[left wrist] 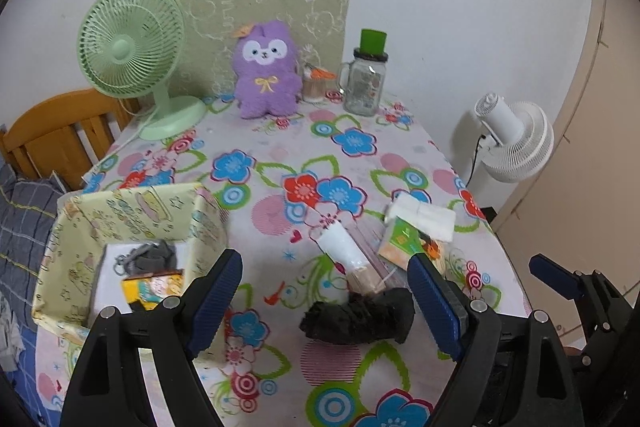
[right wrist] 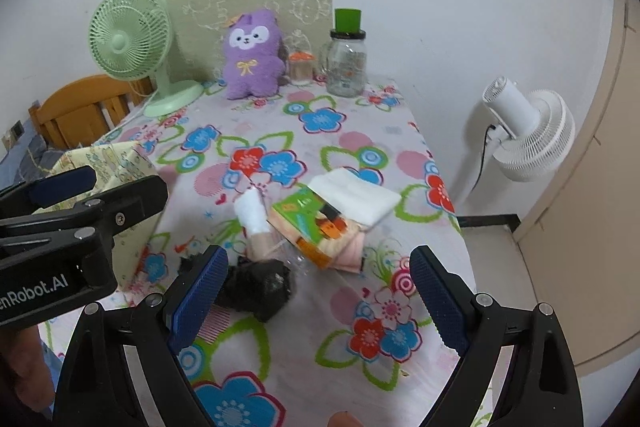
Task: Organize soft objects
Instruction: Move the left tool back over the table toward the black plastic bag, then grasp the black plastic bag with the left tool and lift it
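1. Left gripper (left wrist: 324, 291) hangs over the near half of the surface (left wrist: 280, 147), a table under a white cloth printed with blue, red and green flowers; jaws spread wide, nothing between the blue pads.
2. Right gripper (right wrist: 316, 291) sits just to its right, jaws also wide apart and empty.
3. There's the dark, crumpled black cloth bundle (left wrist: 358, 315), lying loose on the surface near the front, in the gap ahead of the left jaws, untouched.
4. From the right wrist view the same bundle sits low and left, partly behind the left blue pad.
5. Just beyond it, a white-and-beige rolled sock (left wrist: 348, 255) lies tilted, its near end touching the bundle.
6. To the right of the sock, a green-and-orange printed packet (right wrist: 312, 223), with a folded white cloth (right wrist: 356, 195) against its far side.
7. On the left edge stands an open pale yellow patterned fabric box (left wrist: 132, 211); a grey soft item (left wrist: 152, 257) and a yellow printed packet are already inside.
8. Far end, left to right: a pale green desk fan (left wrist: 132, 55), a purple plush toy (left wrist: 266, 71) sitting upright, a small jar with an orange top, and a clear glass mug-jar with a green lid (left wrist: 366, 79).
9. A white floor fan (left wrist: 516, 143) stands off to the right, beside the wall.
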The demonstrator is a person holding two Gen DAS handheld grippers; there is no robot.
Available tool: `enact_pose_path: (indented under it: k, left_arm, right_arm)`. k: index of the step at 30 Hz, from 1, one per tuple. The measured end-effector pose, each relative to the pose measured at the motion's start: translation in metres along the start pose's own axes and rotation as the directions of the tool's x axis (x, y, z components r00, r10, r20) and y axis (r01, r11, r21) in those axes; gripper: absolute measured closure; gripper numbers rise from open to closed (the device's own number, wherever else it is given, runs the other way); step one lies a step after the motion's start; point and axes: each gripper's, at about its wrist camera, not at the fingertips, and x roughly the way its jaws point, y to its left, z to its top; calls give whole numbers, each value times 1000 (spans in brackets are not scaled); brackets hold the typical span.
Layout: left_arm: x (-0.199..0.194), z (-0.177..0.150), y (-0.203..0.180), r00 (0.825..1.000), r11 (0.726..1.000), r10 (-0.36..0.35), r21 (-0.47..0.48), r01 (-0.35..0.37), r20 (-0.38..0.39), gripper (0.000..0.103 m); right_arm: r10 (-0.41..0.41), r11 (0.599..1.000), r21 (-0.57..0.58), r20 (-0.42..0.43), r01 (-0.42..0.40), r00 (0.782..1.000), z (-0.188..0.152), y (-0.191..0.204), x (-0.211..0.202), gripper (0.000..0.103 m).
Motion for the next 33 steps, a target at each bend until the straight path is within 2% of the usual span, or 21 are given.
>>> enact_pose_path:
  k: [9, 19, 33]
  left_arm:
    - [30, -16, -13, 996, 1000, -22, 10, 23, -89, 17]
    - [55, -23, -22, 990, 999, -21, 23, 24, -142, 17]
    - [91, -35, -26, 969, 998, -53, 4, 55, -243, 17]
  right_arm:
    - [-18, 1000, 17, -54, 19, 998, -15, -16, 15, 9]
    - [-20, 999, 25, -101, 23, 995, -26, -23, 31, 9]
    - [-37, 999, 22, -160, 41, 986, -38, -31, 56, 9]
